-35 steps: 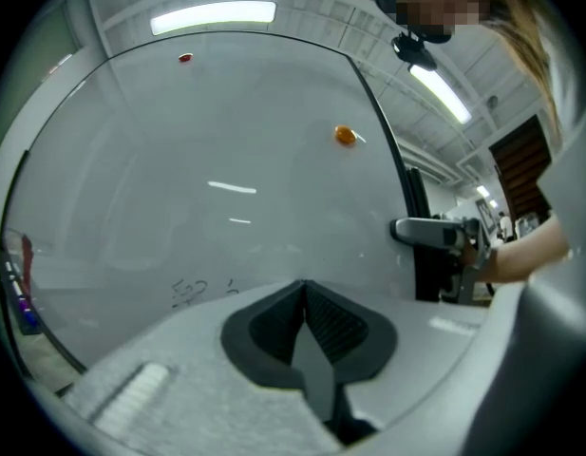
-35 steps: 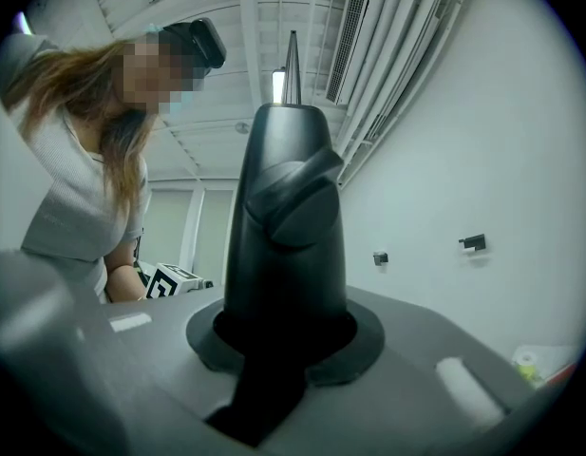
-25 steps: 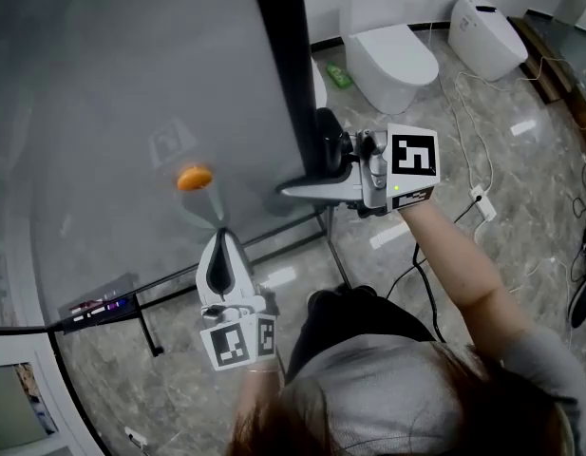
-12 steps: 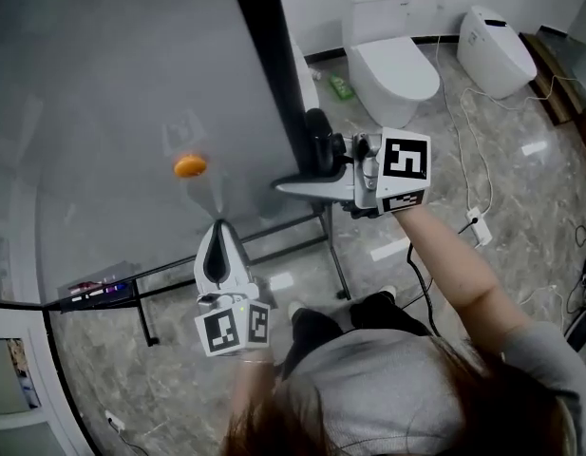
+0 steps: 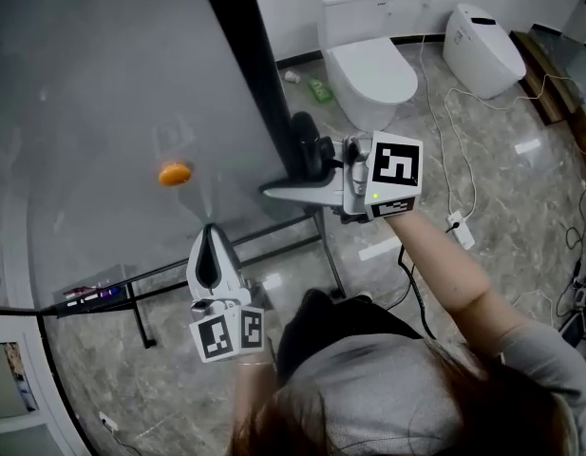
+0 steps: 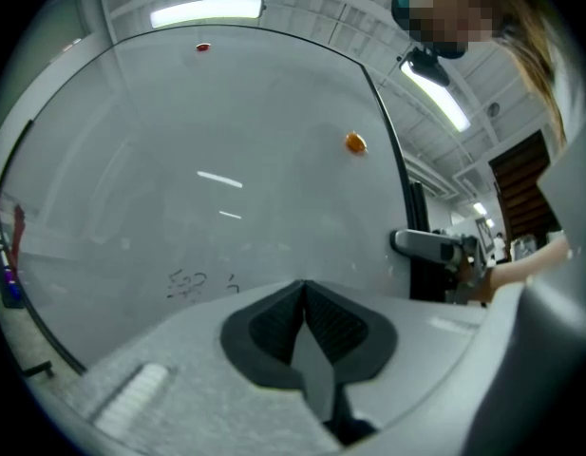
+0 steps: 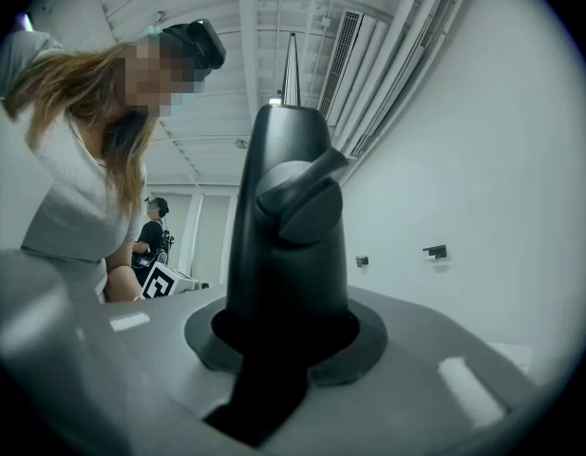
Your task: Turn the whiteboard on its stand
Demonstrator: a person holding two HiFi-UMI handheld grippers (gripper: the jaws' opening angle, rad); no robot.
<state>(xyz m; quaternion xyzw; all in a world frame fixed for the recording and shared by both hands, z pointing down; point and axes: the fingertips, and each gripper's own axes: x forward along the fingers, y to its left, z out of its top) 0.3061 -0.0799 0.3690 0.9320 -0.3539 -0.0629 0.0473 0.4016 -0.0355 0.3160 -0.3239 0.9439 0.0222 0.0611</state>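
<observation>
The whiteboard (image 5: 93, 93) is a big grey panel with a black side frame (image 5: 245, 55), filling the left of the head view. An orange magnet (image 5: 175, 173) sticks to it. My right gripper (image 5: 266, 190) points left and is shut on the black knob post (image 5: 305, 145) at the board's edge. That post (image 7: 293, 207) fills the gap between the jaws in the right gripper view. Those jaws have just been opening a little, with the post still between them. My left gripper (image 5: 209, 228) is shut with nothing in it, its tips (image 6: 305, 285) at the board's face (image 6: 226, 141).
Black stand bars (image 5: 274, 240) run along the marble floor under the board, with a marker tray (image 5: 93, 297) at its lower edge. Two white toilets (image 5: 367, 60) (image 5: 482, 36), a green bottle (image 5: 319, 88) and loose cables (image 5: 454, 112) lie behind. Another person (image 7: 158, 226) stands farther off.
Both grippers and the board's edge have shifted left in the head view, and the toilets and floor have slid left too. Neither grip looks different.
</observation>
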